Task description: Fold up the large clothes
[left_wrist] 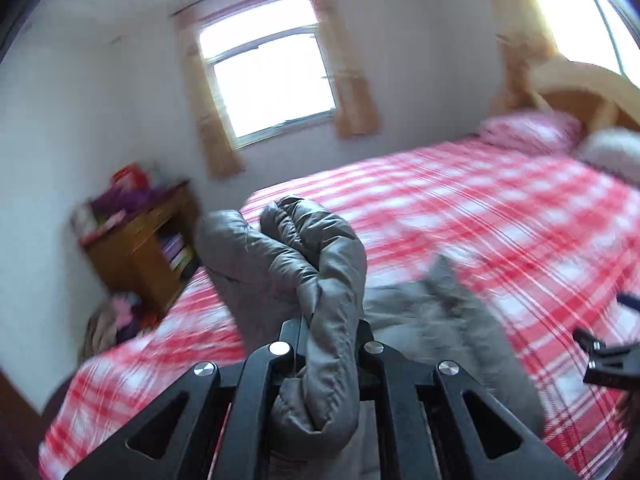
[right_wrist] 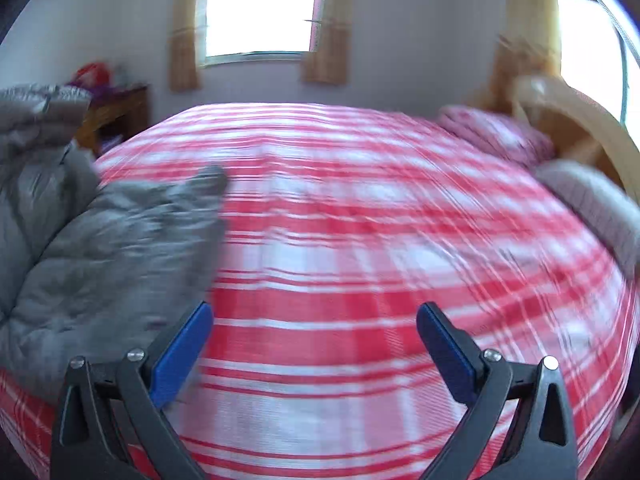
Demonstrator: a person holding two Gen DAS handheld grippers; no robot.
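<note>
the left gripper (left_wrist: 326, 332) has its jaws clamped on a bunched fold of a grey quilted puffer jacket (left_wrist: 320, 264), the padded fabric squeezed between the black fingers and bulging out above and below them. the gripped part is lifted off the bed, while the rest of the jacket trails down onto the red-and-white plaid bedspread (left_wrist: 480, 208) just beyond the gripper. in the right wrist view the jacket (right_wrist: 100, 240) lies heaped on the left part of the bed, with one blurred end pointing toward the middle of the plaid bedspread (right_wrist: 360, 220) and another part raised at the far left edge of the picture.

the right gripper (right_wrist: 314, 344) has its jaws wide apart, blue pads (right_wrist: 182, 360) facing each other with only bedspread between them; the left pad is just beside the jacket's edge, and whether it touches cannot be told. its tip (left_wrist: 600, 360) shows at the right edge of the left wrist view.

both pictures are smeared with blur. at the head of the bed lie a pink patterned pillow (left_wrist: 532, 130) and a pale one beside a curved wooden headboard (left_wrist: 580, 92). a curtained window (left_wrist: 268, 80) sits in the far wall, and a wooden cabinet (left_wrist: 140, 240) with clutter on top stands in the corner.
</note>
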